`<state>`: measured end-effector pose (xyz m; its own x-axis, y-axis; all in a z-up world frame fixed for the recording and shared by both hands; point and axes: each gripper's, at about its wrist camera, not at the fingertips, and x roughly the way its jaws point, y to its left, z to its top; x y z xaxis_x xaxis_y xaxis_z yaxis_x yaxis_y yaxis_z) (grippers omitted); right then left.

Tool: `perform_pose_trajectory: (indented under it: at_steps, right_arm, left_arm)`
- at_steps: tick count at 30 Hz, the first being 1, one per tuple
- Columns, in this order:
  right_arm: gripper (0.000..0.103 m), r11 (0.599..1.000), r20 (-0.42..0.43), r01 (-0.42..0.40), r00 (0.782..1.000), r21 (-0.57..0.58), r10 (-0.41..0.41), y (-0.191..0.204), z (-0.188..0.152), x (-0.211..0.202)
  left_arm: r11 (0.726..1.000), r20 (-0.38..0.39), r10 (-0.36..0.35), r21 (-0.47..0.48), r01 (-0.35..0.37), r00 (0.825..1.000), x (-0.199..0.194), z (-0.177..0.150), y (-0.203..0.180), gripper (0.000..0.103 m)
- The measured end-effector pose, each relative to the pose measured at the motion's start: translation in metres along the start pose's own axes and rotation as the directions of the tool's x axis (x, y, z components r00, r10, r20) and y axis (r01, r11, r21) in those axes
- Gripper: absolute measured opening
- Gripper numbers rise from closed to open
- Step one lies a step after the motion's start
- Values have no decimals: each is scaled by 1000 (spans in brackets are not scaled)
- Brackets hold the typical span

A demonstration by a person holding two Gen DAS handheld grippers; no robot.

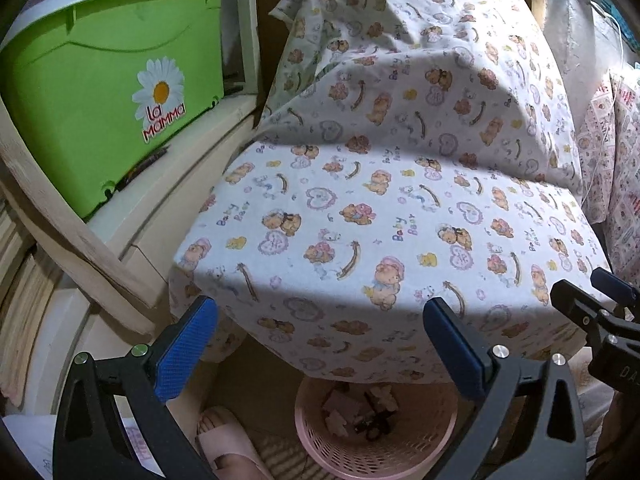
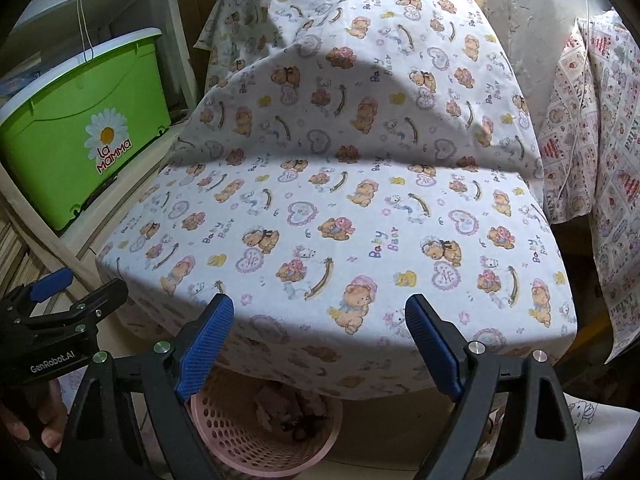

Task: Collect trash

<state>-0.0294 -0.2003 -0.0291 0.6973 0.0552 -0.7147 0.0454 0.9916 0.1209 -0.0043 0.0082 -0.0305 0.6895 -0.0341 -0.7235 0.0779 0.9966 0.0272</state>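
Note:
A pink perforated basket (image 1: 348,450) stands on the floor below the table's front edge, with crumpled paper scraps and dark bits (image 1: 360,412) inside. In the right wrist view the same basket (image 2: 240,432) shows at the bottom with the trash (image 2: 280,404) in it. My left gripper (image 1: 320,320) hangs open above the basket with nothing between its blue pads (image 1: 184,352). My right gripper (image 2: 320,316) is open too and holds nothing; it also shows at the right edge of the left wrist view (image 1: 600,296).
A table under a teddy-bear print cloth (image 1: 380,220) fills the middle. A green lidded box with a daisy label (image 1: 100,92) sits on a wooden shelf at left. A foot in a pink slipper (image 1: 224,444) stands beside the basket. Patterned fabric (image 2: 600,160) hangs at right.

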Motion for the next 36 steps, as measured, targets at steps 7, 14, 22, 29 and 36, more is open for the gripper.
perform_pose_trajectory:
  at_steps: [7, 14, 22, 29, 36]
  right_arm:
    - [89, 1000, 7, 12, 1000, -28, -12, 5, -1, -1]
    - [89, 999, 10, 19, 1000, -46, -19, 7, -3, -1]
    - [89, 999, 13, 14, 1000, -47, -14, 7, -2, -1]
    - [89, 999, 16, 14, 1000, -50, -14, 7, -1, -2]
    - [89, 999, 18, 14, 1000, -51, -14, 7, -1, -2]
  left_arm:
    - [1000, 37, -1, 9, 0, 999, -5, 0, -1, 102]
    - [999, 50, 28, -20, -27, 998, -6, 0, 4, 102]
    - [999, 24, 35, -41, -34, 999, 1, 0, 7, 102]
    - [999, 25, 35, -38, -34, 999, 1, -1, 5, 102]
    - [999, 17, 36, -31, -36, 999, 2, -1, 4, 102]
